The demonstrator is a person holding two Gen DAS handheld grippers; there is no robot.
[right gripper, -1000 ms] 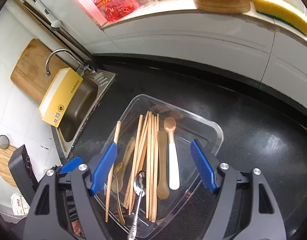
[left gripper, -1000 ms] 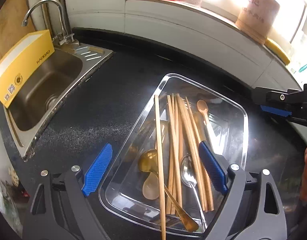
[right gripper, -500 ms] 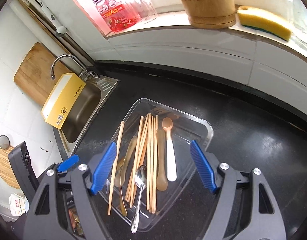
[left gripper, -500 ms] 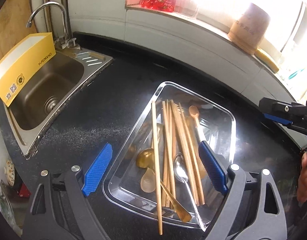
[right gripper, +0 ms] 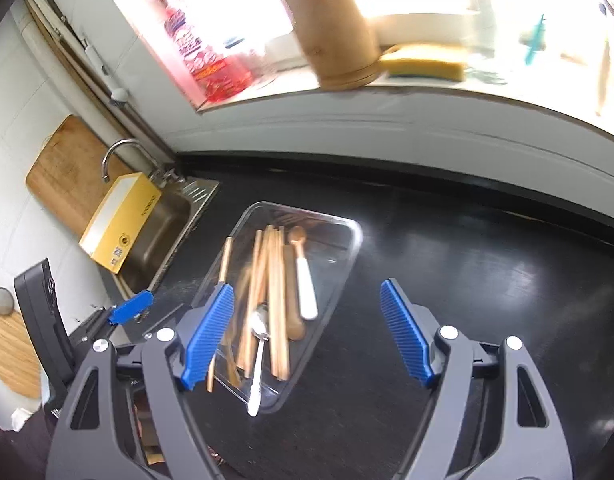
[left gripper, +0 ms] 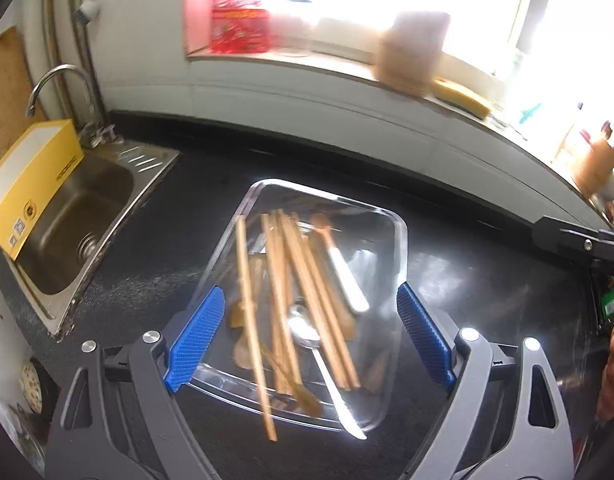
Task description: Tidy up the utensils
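A clear plastic tray [left gripper: 401, 236] [right gripper: 349, 240] lies on the black counter. It holds several wooden chopsticks [left gripper: 307, 280] [right gripper: 267, 272], a metal spoon [left gripper: 307, 332] [right gripper: 259, 328], a white-handled spoon [left gripper: 347, 276] [right gripper: 307, 284] and brownish spoons. My left gripper [left gripper: 309, 336] is open and empty above the tray's near end. My right gripper [right gripper: 307, 332] is open and empty, above the tray's right side. A wooden utensil holder [left gripper: 413, 50] [right gripper: 335, 36] stands on the window sill.
A steel sink [left gripper: 67, 232] [right gripper: 159, 228] with a tap and a yellow box [left gripper: 31, 184] [right gripper: 121, 228] is at the left. A yellow sponge [right gripper: 423, 64] and a red packet [left gripper: 239, 20] sit on the sill. A wooden board [right gripper: 67, 168] leans on the wall.
Both grippers have pulled back and up from the tray, so it looks smaller and more of the sill shows. Both stay open. The utensils have not moved.
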